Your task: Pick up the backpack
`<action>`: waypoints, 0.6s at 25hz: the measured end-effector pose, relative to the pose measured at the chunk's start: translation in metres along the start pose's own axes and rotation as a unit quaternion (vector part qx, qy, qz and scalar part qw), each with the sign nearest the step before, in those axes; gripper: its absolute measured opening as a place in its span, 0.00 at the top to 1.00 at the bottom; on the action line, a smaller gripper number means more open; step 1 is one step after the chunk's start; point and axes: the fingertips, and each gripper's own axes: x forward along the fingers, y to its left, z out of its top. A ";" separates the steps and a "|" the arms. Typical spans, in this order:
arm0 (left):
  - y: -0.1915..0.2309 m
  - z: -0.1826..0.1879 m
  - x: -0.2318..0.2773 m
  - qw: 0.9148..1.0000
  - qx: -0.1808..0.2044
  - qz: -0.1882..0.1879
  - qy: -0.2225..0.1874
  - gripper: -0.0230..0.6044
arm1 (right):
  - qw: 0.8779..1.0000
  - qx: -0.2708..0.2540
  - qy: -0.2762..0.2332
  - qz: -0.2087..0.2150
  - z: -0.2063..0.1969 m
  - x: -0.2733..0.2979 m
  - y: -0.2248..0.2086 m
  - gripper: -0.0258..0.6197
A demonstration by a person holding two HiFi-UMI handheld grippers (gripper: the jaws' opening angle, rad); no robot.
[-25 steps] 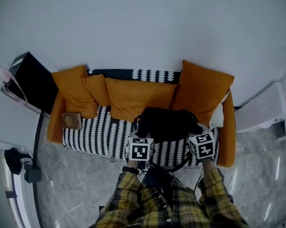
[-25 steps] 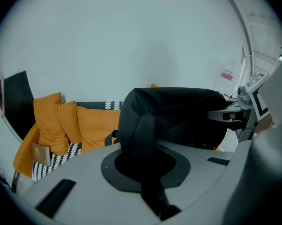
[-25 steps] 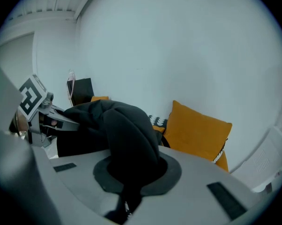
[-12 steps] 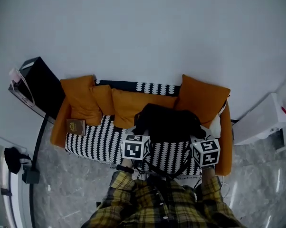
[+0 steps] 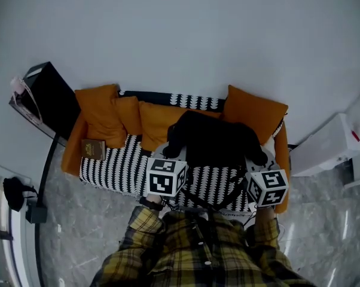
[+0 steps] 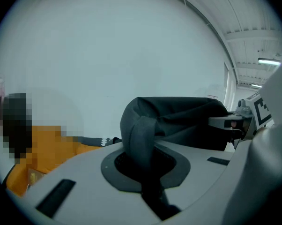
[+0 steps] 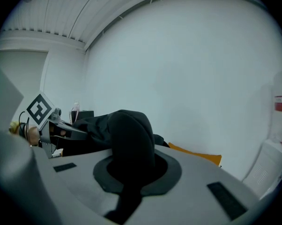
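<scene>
Grips the black backpack point(image 5: 213, 142) with both tools. Clenches the left tool point(image 6: 144, 170) on a dark strap, with fabric bunching up from between the pressed jaws. Clenches the right tool point(image 7: 128, 172) on another black fold of the same backpack, equally tight. Holds the backpack between the two tools, over the striped seat of the sofa point(image 5: 117, 167) and in front of the orange cushions point(image 5: 102, 117); cannot tell whether its base touches the seat. Has a small brown book point(image 5: 93, 149) lying at the sofa's left end, well apart from the backpack. Wears plaid sleeves point(image 5: 135, 232).
</scene>
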 end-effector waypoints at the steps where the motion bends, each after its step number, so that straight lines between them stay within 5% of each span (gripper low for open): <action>1: -0.002 0.002 -0.002 1.000 -0.001 -0.002 -0.005 0.90 | 1.000 -0.003 -0.003 -0.001 0.003 -0.003 0.000 0.91; 15: -0.024 0.018 -0.042 0.998 0.022 -0.014 -0.065 0.90 | 0.999 -0.018 -0.045 0.009 0.019 -0.044 0.010 0.91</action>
